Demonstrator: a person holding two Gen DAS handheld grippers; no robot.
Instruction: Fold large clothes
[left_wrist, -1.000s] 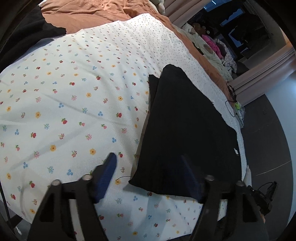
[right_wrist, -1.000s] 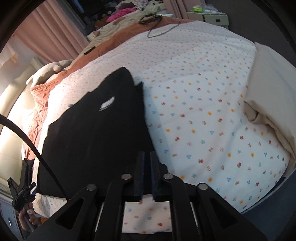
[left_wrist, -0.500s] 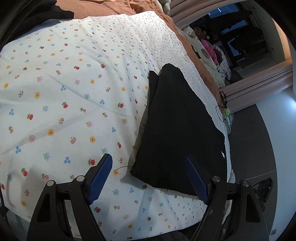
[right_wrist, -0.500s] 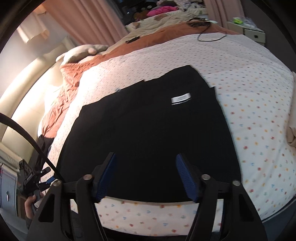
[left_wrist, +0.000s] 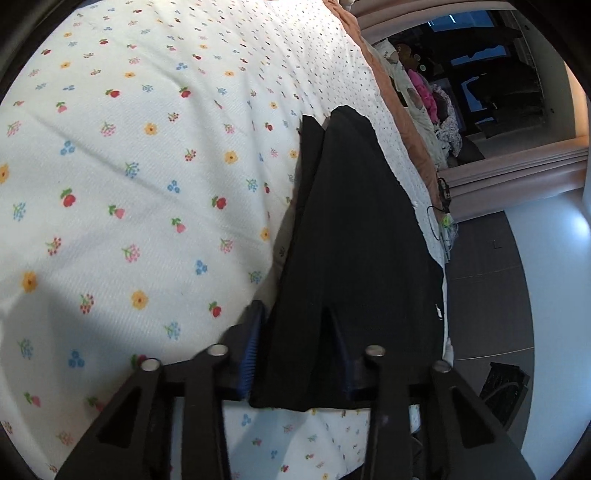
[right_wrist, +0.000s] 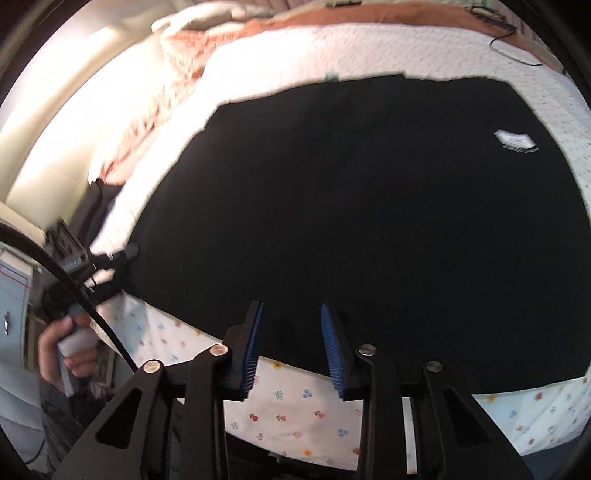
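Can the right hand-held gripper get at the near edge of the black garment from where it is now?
Probably yes. The right hand-held gripper is open, with the black garment's near edge lying flat between its fingers on the floral sheet. Nothing blocks it.

Left wrist view sits low at the black garment (left_wrist: 354, 236) corner, looking along it toward one o'clock; right wrist view faces its near edge, twelve o'clock.

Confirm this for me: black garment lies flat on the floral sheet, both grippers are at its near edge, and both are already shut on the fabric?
Not quite. The right wrist view shows the right gripper open, its jaws apart over the black garment edge. The left gripper is open too.
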